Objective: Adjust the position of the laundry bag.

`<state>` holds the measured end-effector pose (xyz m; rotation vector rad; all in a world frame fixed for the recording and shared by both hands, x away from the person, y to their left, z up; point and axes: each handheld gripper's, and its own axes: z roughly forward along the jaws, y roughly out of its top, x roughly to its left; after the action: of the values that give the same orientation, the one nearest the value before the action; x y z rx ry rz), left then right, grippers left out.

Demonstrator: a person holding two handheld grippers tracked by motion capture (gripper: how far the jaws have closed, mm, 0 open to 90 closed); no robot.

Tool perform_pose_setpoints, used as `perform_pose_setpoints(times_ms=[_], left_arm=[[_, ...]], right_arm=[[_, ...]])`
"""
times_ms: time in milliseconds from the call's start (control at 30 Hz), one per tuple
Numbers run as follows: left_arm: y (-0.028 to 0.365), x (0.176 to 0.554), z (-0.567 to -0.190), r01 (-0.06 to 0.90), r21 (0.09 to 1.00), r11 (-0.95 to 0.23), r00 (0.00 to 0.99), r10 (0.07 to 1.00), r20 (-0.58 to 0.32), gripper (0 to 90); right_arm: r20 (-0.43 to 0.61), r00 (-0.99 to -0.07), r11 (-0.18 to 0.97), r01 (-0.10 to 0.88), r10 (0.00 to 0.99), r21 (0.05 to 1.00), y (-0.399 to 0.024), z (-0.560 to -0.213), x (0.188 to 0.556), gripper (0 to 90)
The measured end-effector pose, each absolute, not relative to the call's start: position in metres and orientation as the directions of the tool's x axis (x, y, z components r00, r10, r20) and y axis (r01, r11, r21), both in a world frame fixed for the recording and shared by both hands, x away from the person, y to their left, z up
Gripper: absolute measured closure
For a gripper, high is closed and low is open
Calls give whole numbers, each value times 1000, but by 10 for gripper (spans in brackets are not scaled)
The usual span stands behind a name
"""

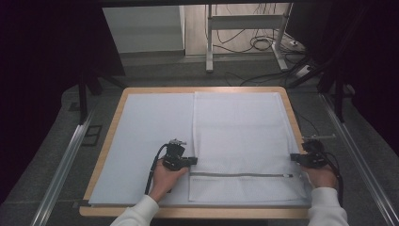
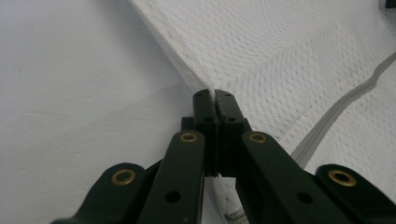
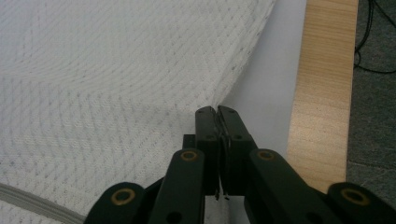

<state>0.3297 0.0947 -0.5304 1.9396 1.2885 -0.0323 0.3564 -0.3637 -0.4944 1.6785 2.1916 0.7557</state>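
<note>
Pinching opposite side edges of white mesh laundry bag [image 1: 240, 136] lying flat on table [image 1: 113, 127], left gripper [image 1: 192, 161] and right gripper [image 1: 295, 157] both clamped on fabric; keeping tension even, lifting together.

Hidden and cut off

Your left gripper [image 2: 215, 95] and right gripper [image 3: 217, 112] each cover the bag [image 1: 240, 136] edge pinched between their jaws, so you can't see how deep it sits. Your sleeves [image 1: 136, 214] run off the high view's bottom edge; the zip's [image 1: 240, 175] pull is too small to make out.
</note>
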Motion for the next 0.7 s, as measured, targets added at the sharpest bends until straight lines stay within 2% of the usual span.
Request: perform_pose_setpoints(times_ms=[700], left_arm=[[106,330,-526,786,597,-159,478,769,-424,895]], right_arm=[[142,-310,177,801,940,572,-363,-493,355,872]])
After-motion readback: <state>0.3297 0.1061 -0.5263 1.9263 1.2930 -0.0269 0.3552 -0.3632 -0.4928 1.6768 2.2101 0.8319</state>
